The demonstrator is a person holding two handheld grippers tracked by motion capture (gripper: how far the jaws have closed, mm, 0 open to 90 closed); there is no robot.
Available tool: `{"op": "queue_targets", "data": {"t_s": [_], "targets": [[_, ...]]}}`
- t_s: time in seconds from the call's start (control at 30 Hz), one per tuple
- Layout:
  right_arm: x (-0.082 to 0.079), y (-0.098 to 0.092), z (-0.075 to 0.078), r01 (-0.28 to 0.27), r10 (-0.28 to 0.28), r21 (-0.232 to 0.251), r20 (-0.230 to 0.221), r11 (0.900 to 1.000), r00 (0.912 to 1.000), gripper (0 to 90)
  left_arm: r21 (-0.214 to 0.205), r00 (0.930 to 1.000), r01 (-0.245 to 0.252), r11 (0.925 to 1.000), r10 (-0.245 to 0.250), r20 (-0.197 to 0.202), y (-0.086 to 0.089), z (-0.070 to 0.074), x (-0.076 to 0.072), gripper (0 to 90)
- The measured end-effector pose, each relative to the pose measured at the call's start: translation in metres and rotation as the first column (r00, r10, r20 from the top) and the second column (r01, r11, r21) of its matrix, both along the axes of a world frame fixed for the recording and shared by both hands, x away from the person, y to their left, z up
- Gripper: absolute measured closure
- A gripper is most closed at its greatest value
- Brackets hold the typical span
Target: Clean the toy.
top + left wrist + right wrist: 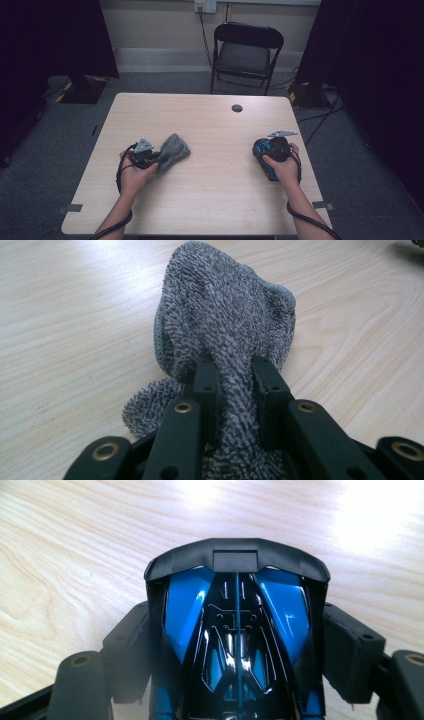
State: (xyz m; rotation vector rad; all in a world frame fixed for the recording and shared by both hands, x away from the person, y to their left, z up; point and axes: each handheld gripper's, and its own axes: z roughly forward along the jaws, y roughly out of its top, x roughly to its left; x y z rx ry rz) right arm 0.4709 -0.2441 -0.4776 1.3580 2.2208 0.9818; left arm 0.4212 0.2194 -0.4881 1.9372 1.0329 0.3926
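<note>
Tongs both loaded over the worktop (210, 125)
Left tongs (235, 377) pinch a grey cloth (225, 315); right tongs (237, 645) clamp a blue-black toy car (235, 625).

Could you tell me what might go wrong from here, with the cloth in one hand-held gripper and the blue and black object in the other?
The left hand-held gripper pinches only a narrow fold of the grey cloth, which could slip free. The right hand-held gripper holds the glossy blue and black object by its smooth sides, so it may slide.
</note>
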Motion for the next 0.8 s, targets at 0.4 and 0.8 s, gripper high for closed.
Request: {"op": "queue_targets", "data": {"t_s": [0.4, 0.8], "targets": [[0.004, 0.005, -0.014, 0.010, -0.010, -0.025, -0.010, 0.9996, 0.9999, 25.2, -0.017, 0.9997, -0.003, 0.9998, 0.002, -0.023, -0.001, -0.006, 0.001, 73.2], [0.005, 0.006, -0.016, 0.001, -0.002, -0.035, -0.006, 0.9994, 1.0000, 25.0, -0.008, 0.9997, 0.005, 1.0000, -0.005, -0.025, -0.003, -0.006, 0.002, 71.4]]}}
